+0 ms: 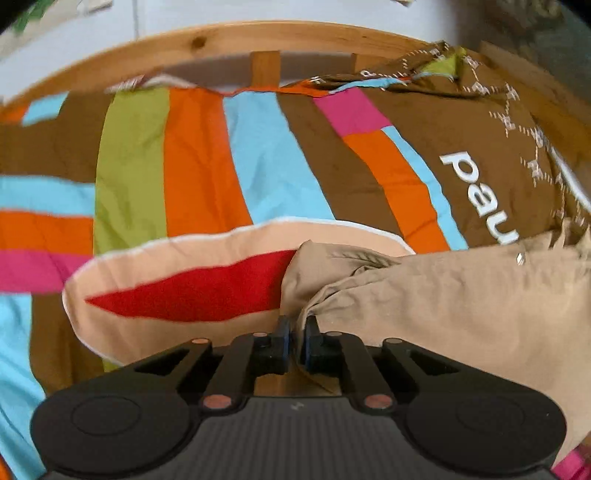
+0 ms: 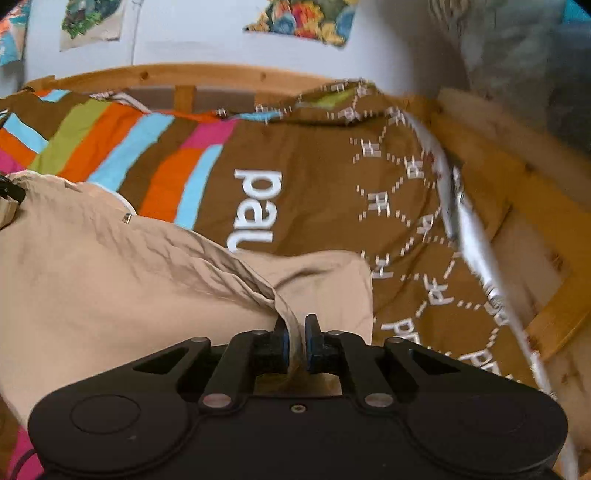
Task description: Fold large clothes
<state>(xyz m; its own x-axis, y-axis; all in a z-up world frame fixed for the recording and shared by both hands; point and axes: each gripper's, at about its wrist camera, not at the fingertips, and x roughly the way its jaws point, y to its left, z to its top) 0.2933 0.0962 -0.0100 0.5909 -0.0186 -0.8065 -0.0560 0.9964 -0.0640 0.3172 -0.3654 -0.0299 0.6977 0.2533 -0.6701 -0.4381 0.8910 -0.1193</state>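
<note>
A tan garment (image 1: 443,314) (image 2: 110,277) lies crumpled on a bed with a brown duvet (image 1: 258,155) (image 2: 314,206) striped in orange, blue, green and pink. My left gripper (image 1: 297,325) sits low over the garment's left end. Its jaws stand slightly apart, and a bunched fold of the cloth runs loosely between them, with a gap beside the left pad. My right gripper (image 2: 295,323) is at the garment's right end, its jaws likewise a little apart with a strip of tan cloth lying between them. The cloth under both gripper bodies is hidden.
A peach cushion with a red patch (image 1: 184,288) lies left of the garment. The wooden bed frame (image 1: 221,37) (image 2: 535,184) curves round the far and right sides. Behind it is a pale wall with colourful posters (image 2: 295,18).
</note>
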